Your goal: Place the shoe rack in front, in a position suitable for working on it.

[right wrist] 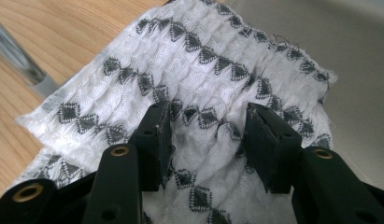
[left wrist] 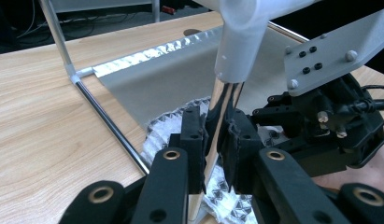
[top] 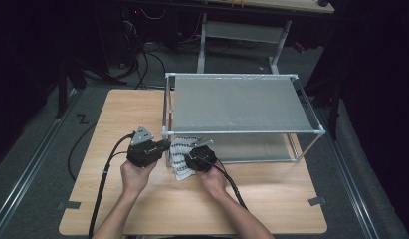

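Note:
A white cloth (top: 180,158) with rows of black diamonds lies crumpled at the front left corner of a two-tier metal rack (top: 242,132), partly on the lower grey shelf (right wrist: 353,51). My left gripper (left wrist: 213,128) is shut on the rack's chrome front left post (left wrist: 225,98), just below its white corner joint (left wrist: 241,37). My right gripper (right wrist: 206,123) points down into the cloth (right wrist: 199,60). Its jaws stand apart, with a raised fold of fabric between them and their tips sunk in the weave. In the high view both grippers (top: 165,145) (top: 188,160) sit side by side at that corner.
The rack covers the right rear of the wooden table (top: 142,204). Black cables (top: 100,184) trail from each gripper toward the table's near edge. Bare wood lies to the left and in front. Behind the table stands a white-legged bench (top: 242,30) with cables on the floor.

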Action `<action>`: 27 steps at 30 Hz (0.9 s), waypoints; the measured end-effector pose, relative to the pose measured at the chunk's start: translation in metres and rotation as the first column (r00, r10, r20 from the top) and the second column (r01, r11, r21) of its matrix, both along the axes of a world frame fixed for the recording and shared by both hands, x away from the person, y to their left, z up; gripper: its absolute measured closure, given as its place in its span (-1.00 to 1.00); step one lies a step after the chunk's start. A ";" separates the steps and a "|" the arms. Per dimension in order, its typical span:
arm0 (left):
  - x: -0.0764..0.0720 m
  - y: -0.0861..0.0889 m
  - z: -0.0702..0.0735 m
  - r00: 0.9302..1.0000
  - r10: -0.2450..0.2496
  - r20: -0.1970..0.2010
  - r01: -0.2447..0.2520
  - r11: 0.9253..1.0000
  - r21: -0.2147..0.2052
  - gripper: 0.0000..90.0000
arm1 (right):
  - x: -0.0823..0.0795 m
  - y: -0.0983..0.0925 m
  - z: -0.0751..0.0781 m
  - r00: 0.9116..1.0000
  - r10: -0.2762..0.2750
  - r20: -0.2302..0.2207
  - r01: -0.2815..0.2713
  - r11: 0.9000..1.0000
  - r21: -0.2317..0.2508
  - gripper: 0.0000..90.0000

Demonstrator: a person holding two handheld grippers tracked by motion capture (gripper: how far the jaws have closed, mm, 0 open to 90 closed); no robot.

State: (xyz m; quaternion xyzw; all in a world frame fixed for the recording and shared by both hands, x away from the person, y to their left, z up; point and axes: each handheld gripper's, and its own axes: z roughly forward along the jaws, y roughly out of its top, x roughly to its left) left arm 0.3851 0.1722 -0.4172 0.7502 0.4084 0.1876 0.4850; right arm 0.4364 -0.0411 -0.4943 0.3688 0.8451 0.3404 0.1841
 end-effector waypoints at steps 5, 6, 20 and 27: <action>-0.001 0.000 0.000 1.000 0.003 -0.002 -0.003 1.000 0.003 0.77 | 0.002 -0.016 0.001 1.000 -0.017 -0.016 0.017 1.000 -0.001 0.10; 0.000 0.000 0.000 1.000 0.003 -0.002 -0.003 1.000 0.002 0.77 | 0.003 -0.021 0.001 1.000 -0.017 0.002 0.017 1.000 -0.018 0.10; -0.001 0.000 -0.001 1.000 0.003 -0.001 -0.003 1.000 -0.005 0.76 | 0.010 -0.102 -0.002 0.986 -0.164 0.006 0.164 0.986 0.017 -0.07; -0.001 0.000 -0.001 1.000 0.004 0.000 -0.004 1.000 -0.004 0.76 | 0.016 -0.156 0.000 0.964 -0.264 0.003 0.264 0.964 0.008 -0.06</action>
